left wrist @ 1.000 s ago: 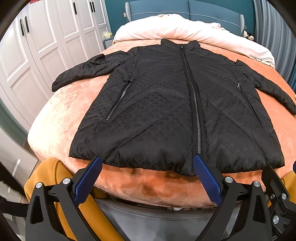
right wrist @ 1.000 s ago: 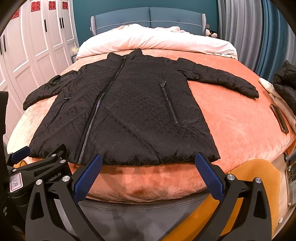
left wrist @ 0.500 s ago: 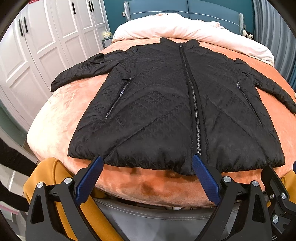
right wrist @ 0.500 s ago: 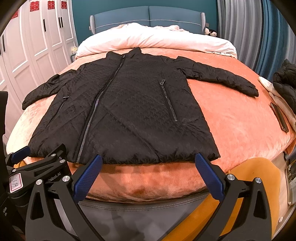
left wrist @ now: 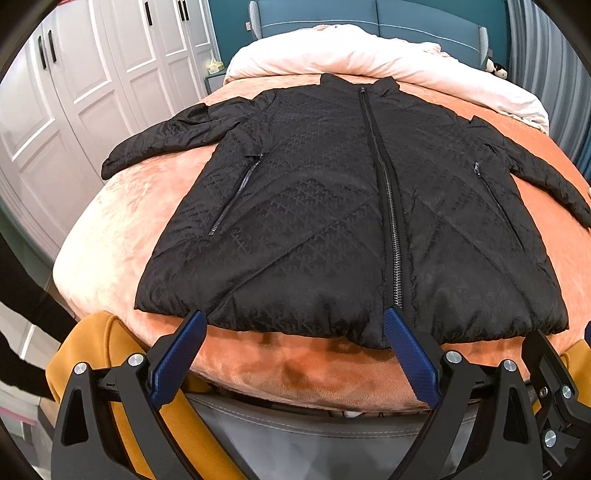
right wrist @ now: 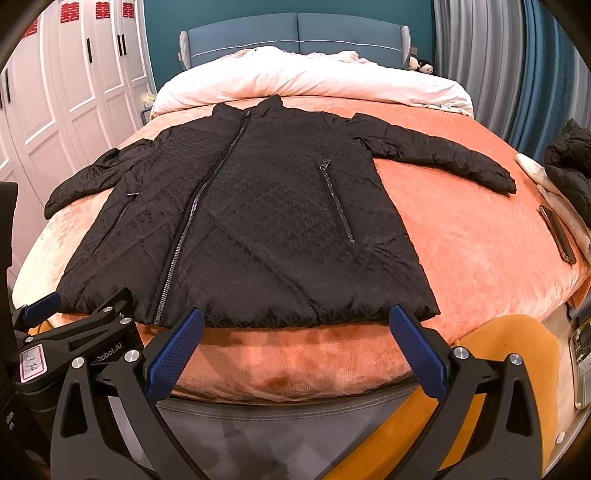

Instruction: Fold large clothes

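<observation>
A black quilted jacket (left wrist: 332, 206) lies flat and zipped on the orange bedspread (left wrist: 122, 218), collar toward the headboard, both sleeves spread out sideways. Its hem runs along the near edge of the bed. My left gripper (left wrist: 293, 319) is open just short of the hem, near the bottom of the zipper. In the right wrist view the same jacket (right wrist: 266, 221) fills the middle, and my right gripper (right wrist: 295, 317) is open in front of the hem's right half, holding nothing. The left gripper's body (right wrist: 74, 332) shows at that view's left edge.
A white duvet (right wrist: 310, 85) is bunched by the blue headboard (right wrist: 295, 33). White wardrobe doors (left wrist: 92, 74) line the left side. A phone (right wrist: 557, 232) and another dark garment (right wrist: 569, 166) lie at the bed's right edge. Yellow fabric (left wrist: 85, 354) hangs below the bed's near edge.
Both grippers have crept slightly closer to the jacket's hem; the jacket itself has not moved and both stay open.
</observation>
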### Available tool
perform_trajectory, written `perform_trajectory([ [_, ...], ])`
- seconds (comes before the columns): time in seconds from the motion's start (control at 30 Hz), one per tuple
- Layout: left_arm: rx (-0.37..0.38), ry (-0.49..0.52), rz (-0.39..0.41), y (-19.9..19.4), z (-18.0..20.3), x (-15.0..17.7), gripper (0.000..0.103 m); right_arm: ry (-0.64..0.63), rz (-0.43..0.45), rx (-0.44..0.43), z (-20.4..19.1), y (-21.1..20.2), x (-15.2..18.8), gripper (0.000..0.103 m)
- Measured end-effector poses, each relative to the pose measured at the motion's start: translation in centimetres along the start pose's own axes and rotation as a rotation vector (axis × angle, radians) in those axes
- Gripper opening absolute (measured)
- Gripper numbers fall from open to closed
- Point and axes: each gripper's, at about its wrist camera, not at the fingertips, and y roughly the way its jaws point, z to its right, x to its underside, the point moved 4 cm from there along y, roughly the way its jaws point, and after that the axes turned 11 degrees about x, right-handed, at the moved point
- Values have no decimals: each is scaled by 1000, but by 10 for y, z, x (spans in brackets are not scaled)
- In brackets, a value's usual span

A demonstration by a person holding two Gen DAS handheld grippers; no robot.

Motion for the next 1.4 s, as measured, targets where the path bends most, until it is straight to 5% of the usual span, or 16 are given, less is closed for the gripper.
perform_trajectory([
  [0.93,26,8,-20,4,-2,0,95,-8,-51,-44,5,18,0,98],
  [1.13,21,-28,-4,6,-22,-28,96,204,-81,-45,84,60,-41,98],
  [1.4,3,-94,22,28,-53,-90,96,672,-113,31,275,164,-119,98],
])
